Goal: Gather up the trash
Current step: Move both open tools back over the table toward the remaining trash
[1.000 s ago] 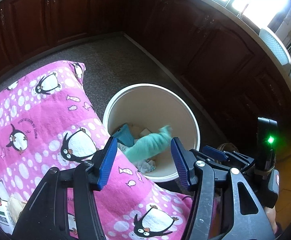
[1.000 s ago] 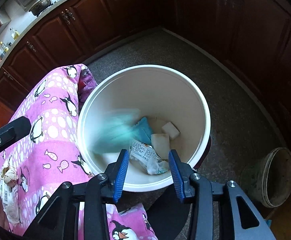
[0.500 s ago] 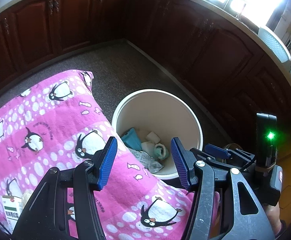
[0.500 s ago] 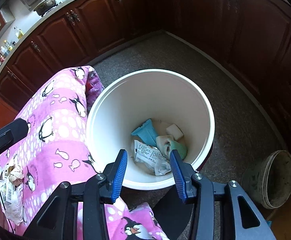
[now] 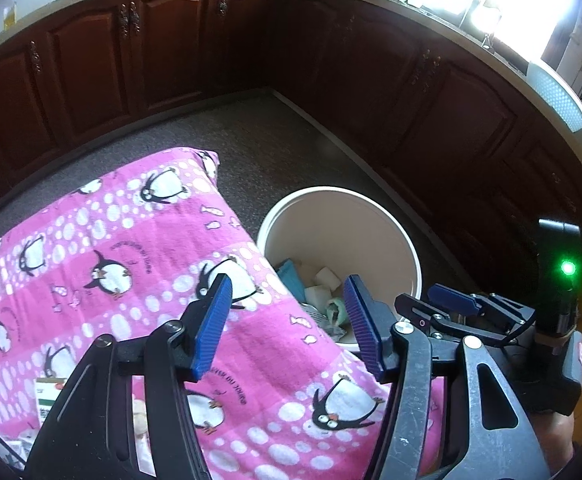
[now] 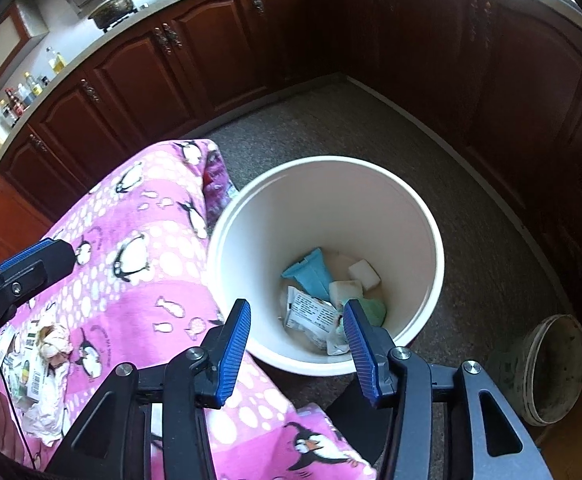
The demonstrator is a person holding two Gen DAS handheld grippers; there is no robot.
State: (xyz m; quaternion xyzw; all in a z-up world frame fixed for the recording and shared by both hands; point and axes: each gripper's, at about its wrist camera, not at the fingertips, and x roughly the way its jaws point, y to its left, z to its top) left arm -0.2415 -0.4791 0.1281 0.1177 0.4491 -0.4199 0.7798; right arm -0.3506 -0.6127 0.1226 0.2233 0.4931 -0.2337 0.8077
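A white bucket [image 6: 423, 216] stands on the floor beside a table under a pink penguin cloth [image 6: 139, 272]. Inside it lie a blue packet [image 6: 311, 276], white blocks [image 6: 365, 274], a printed wrapper [image 6: 311, 312] and a green crumpled piece [image 6: 373, 310]. The bucket also shows in the left wrist view [image 5: 371, 208]. My right gripper [image 6: 295, 344] is open and empty above the bucket's near rim. My left gripper [image 5: 287, 328] is open and empty over the cloth's edge. More trash, a crumpled paper [image 6: 53, 342] and a carton [image 5: 47, 396], lies on the cloth.
Dark wooden kitchen cabinets [image 5: 171, 52] run around the speckled floor [image 5: 267, 148]. A dirty grey bucket [image 6: 547, 380] stands on the floor at the right. Bottles [image 6: 31, 84] and a pot [image 6: 113, 8] stand on the counter.
The green piece fell from the air into the white bucket and came to rest. Both grippers pulled back and up, so the bucket looks smaller.
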